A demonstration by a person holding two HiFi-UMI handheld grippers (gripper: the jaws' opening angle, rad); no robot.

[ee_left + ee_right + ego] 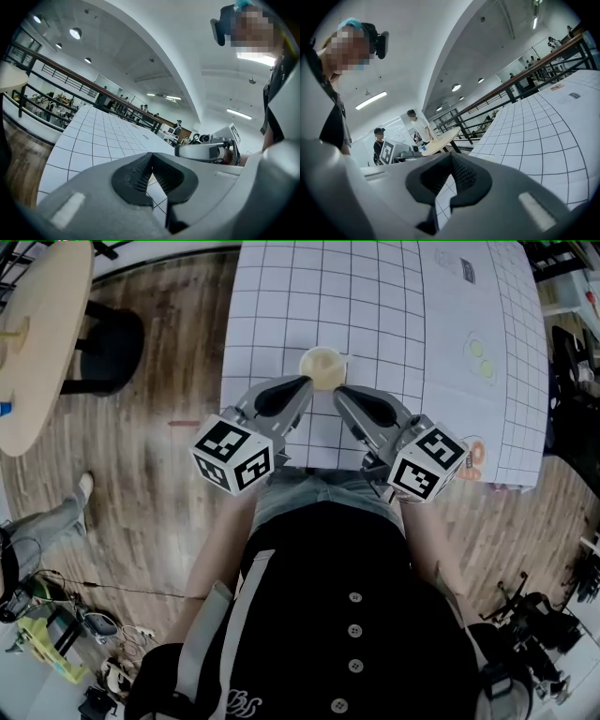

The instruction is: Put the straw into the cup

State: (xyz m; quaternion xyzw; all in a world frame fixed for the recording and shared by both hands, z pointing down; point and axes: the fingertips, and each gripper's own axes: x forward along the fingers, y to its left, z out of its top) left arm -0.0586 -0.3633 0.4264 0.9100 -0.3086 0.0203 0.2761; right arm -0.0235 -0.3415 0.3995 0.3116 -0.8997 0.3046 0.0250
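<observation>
A pale yellow cup (322,366) stands on the white gridded mat (394,306), just beyond both grippers. No straw shows in any view. My left gripper (306,382) points at the cup from the near left, its jaws shut and empty (151,155). From the near right, my right gripper (338,391) points toward the cup as well, shut with nothing between its pads (451,156). Each gripper appears in the other's view: the right gripper (206,151) and the left gripper (396,151). The cup is hidden in both gripper views.
The mat's right part carries printed pictures (480,358). A round wooden table (37,334) and a black chair (112,348) stand to the left on the wood floor. Cables and gear lie on the floor near my feet (56,634). Two people (419,125) stand beyond a railing.
</observation>
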